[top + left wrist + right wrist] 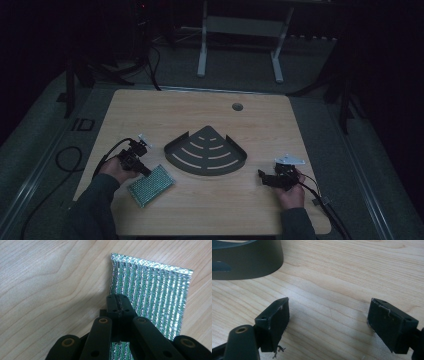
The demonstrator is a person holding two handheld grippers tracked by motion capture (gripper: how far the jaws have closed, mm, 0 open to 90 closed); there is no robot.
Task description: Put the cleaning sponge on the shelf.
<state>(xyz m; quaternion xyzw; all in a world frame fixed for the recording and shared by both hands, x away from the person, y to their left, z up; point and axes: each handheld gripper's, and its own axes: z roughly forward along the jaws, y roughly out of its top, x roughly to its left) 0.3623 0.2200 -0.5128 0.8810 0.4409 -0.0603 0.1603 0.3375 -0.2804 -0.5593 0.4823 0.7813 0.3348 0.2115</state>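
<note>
A green and silver foil pouch [150, 185] [155, 290] lies on the wooden table at the front left. My left gripper [145, 171] [117, 300] is at its upper left edge, jaws pressed together with a thin strip of the foil pinched between them. That edge looks slightly raised, casting a shadow. My right gripper [262, 176] [328, 307] rests low over bare wood at the front right, open, with nothing between its fingers. A dark grey quarter-round slotted tray [172, 150] [249, 262] sits mid-table between both grippers.
A round cable hole [237, 106] is in the table's far part. Beyond the table stand white desk legs [202, 45] and dark stands. A black cable [67, 157] loops on the floor at the left. The room is dim.
</note>
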